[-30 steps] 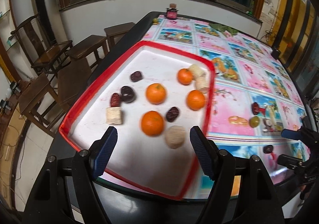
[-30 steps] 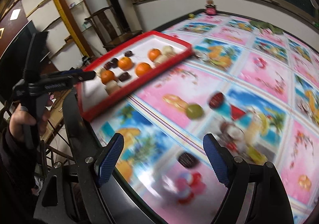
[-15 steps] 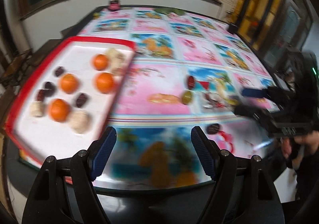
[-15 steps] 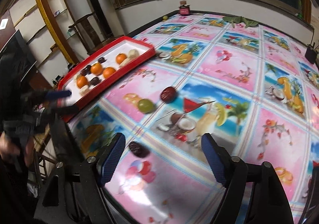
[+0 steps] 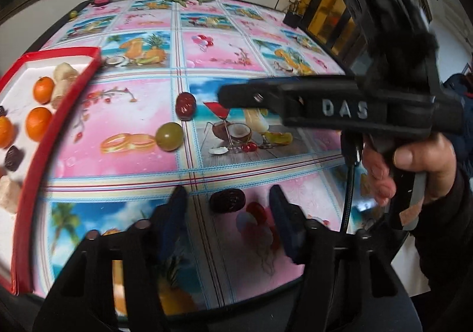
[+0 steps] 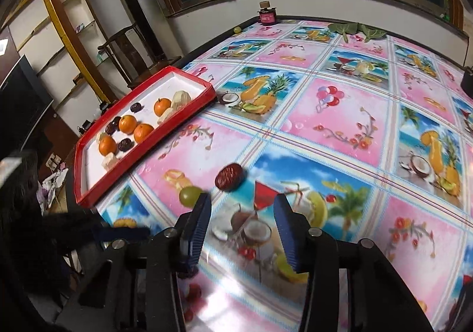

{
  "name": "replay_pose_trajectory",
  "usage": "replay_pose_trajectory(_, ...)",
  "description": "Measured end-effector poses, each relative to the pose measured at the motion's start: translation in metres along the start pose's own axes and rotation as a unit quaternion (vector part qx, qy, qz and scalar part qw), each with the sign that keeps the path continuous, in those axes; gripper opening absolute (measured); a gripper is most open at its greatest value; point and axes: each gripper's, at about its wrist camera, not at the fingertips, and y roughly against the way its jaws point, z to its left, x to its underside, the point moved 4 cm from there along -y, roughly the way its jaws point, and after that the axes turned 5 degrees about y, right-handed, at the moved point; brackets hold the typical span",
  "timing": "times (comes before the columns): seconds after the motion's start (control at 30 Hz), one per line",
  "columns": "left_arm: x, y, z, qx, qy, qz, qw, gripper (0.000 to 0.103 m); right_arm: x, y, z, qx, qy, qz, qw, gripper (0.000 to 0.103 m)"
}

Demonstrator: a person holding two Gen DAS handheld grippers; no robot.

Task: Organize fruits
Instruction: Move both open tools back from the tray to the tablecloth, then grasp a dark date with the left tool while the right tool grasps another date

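1. I am looking down my left gripper (image 5: 226, 213); its blue fingers are standing apart, and a dark date (image 5: 227, 200) is lying on the cloth between the tips, not touching either as far as I can tell.
2. My right gripper (image 6: 242, 218) is also standing open, gripping nothing; its fingers are framing a printed coconut picture at lower centre of the right view.
3. In the left view the right tool's black body is crossing the right half of the frame, with my right hand (image 5: 414, 166) wrapped on its handle, and it is hiding the table behind it.
4. A red date (image 6: 229, 176) is lying just beyond the right fingertips, and a green fruit (image 6: 190, 195) is sitting just beside the left finger of that gripper.
5. In the left view the same green fruit (image 5: 169, 136) and red date (image 5: 185, 105) are resting near each other at centre, well apart from the tray.
6. The red tray (image 6: 124, 166) is sitting at centre left of the right view, holding oranges (image 6: 127, 124), dark dates and pale lumps.
7. A small dark jar (image 6: 267, 14) and some green leaves (image 6: 356, 28) are lying along the far edge of the table (image 6: 340, 107), well away from both tools.
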Motion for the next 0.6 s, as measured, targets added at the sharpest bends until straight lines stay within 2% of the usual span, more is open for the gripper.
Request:
replay_pose_trajectory(0.17, 0.003, -0.006, 0.007, 0.006, 0.009, 0.01, 0.9999, 0.025, -0.008, -0.015, 0.004, -0.002, 0.005, 0.008, 1.0, 0.039)
replay_pose_trajectory(0.4, 0.009, 0.004, 0.028, -0.014, 0.014, 0.007, 0.9998, 0.025, -0.017, -0.038, 0.013, -0.025, 0.001, 0.006, 1.0, 0.037)
replay_pose_trajectory(0.6, 0.012, 0.008, 0.037, -0.027, 0.014, 0.006, 0.9995, 0.025, -0.022, -0.055, 0.011, -0.011, -0.008, 0.015, 1.0, 0.034)
